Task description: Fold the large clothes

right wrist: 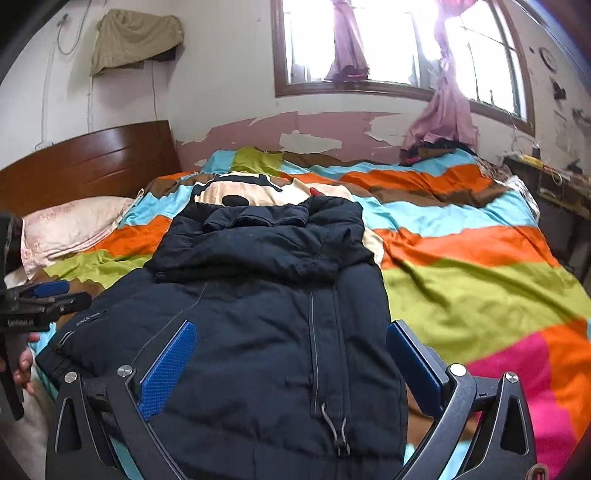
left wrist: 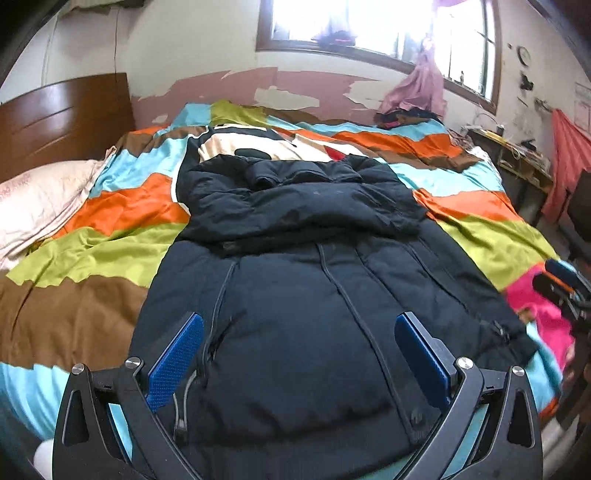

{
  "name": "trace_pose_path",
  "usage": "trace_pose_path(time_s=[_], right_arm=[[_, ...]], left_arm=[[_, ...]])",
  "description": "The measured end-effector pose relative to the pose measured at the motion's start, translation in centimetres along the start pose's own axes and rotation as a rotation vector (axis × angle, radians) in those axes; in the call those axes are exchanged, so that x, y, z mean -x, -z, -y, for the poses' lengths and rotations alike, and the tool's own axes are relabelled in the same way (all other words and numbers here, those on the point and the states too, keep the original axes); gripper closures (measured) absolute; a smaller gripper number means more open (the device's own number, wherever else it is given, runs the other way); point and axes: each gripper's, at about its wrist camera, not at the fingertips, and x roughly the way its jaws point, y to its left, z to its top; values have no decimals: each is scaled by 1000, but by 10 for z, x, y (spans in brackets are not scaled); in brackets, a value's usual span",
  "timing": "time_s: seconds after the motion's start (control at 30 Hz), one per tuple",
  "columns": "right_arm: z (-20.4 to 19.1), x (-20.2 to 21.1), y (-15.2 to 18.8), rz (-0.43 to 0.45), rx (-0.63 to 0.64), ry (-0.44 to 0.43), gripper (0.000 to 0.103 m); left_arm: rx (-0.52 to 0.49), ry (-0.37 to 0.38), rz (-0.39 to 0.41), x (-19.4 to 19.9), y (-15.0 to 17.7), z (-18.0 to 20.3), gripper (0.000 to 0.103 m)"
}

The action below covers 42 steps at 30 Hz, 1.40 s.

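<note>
Flat on the striped bedspread (left wrist: 92, 254): dark navy puffer jacket (left wrist: 314, 295), hood (left wrist: 303, 206) toward the window (left wrist: 369, 26). Above its hem, left gripper (left wrist: 299, 354) spread wide, gripping nothing. Likewise right gripper (right wrist: 291, 362), fingers apart and empty. Pillow (right wrist: 70, 229) beside the headboard (right wrist: 85, 162).

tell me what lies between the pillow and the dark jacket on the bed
Only striped bedspread between the pillow and the jacket; both views show it.
</note>
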Motion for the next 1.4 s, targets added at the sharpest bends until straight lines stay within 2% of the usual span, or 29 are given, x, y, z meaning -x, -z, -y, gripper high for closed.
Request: trace_pose_path(time_s=[0.2,0.4,0.57,0.7,0.8,0.97,1.07,1.2,1.4], right_arm=[[-9,24,23,0,25,-22,0],[-35,27,54,-100,181,-75,0],[-53,20,78,-165,296,-43,0],[-51,10,89,-219,268,-56,0],[-47,2,97,-259,247,-50,0],[-45,-10,106,-300,268,6,0],[-43,-19,111,-330,277,39,0],[-40,-23,114,-337,279,49,0],[-46,-24,113,-252,351,147,0]], left_arm=[[-70,22,-33,14,37,5,1],[-170,6,-109,16,74,-1,1],[-173,-21,-170,12,96,-11,1],[-158,-40,-206,9,105,-14,1],[-186,-59,-223,4,110,-10,1],[-241,-114,-260,-10,118,-5,1],[-263,-149,-247,-14,126,-3,1],[-347,-234,-179,-9,135,9,1],[-407,-336,-104,-7,145,16,1]])
